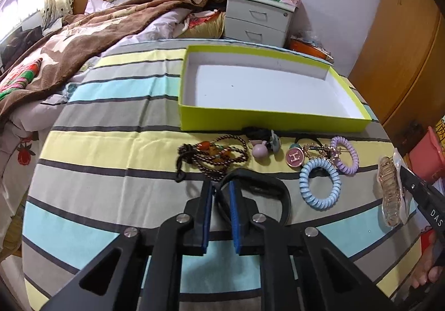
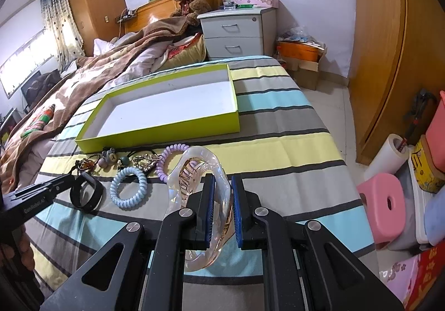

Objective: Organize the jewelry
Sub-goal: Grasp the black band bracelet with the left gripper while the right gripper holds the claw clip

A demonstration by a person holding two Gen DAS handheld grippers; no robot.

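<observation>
My left gripper [image 1: 221, 185] is shut on the near side of a black band [image 1: 261, 185], which rests on the striped bedspread. In the right wrist view, my right gripper [image 2: 222, 181] is shut on a clear hair claw [image 2: 200, 169] that stands up between its blue pads. An empty lime-green box [image 1: 267, 116] with a white inside lies just beyond. In front of it lie a brown bead bracelet [image 1: 222, 155], a pink ball hair tie [image 1: 260, 151], a round H charm [image 1: 294, 157], a blue spiral tie [image 1: 319, 184] and a purple spiral tie [image 1: 345, 155].
A brown blanket [image 1: 97, 41] is heaped on the bed to the left. A white nightstand [image 1: 258, 19] stands behind the box. The bed's edge drops to the floor on the right, where a pink stool [image 2: 386, 205] and stacked boxes stand.
</observation>
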